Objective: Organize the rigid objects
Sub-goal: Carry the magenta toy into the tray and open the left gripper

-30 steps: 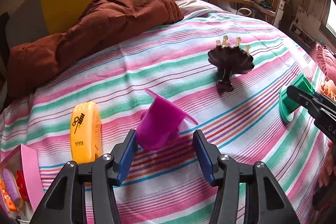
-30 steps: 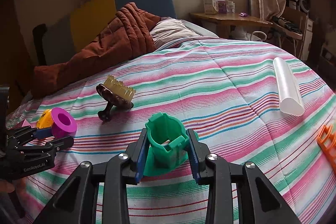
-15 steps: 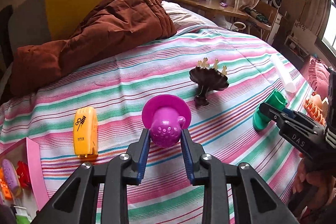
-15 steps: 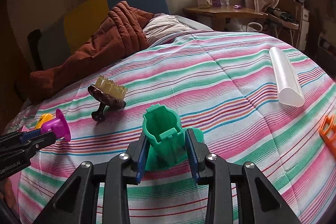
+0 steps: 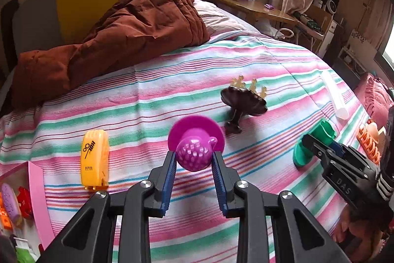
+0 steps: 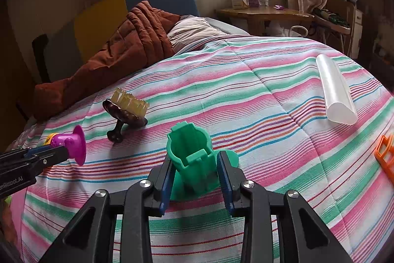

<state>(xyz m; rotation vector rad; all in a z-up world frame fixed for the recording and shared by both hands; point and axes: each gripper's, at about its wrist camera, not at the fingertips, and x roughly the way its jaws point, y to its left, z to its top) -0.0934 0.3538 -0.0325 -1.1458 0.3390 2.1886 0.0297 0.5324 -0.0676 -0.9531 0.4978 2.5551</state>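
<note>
My left gripper (image 5: 193, 158) is shut on a purple plastic cup-shaped toy (image 5: 195, 144) with a wide flange and holds it above the striped bedspread; it also shows in the right wrist view (image 6: 71, 143). My right gripper (image 6: 193, 168) is shut on a green plastic holder (image 6: 190, 157), lifted just off the bed; it also shows in the left wrist view (image 5: 312, 143). A dark brown brush with pale bristles (image 5: 243, 102) lies beyond both. A yellow comb-like toy (image 5: 94, 159) lies at left.
A pink box (image 5: 37, 189) with several small toys sits at the lower left. A clear plastic tube (image 6: 335, 90) lies at right, an orange plastic piece (image 6: 385, 157) near the right edge. A brown quilt (image 5: 118, 36) is heaped at the bed's head.
My left gripper closed on the purple toy and lifted it off the bed. My right gripper kept its hold on the green holder and raised it slightly.
</note>
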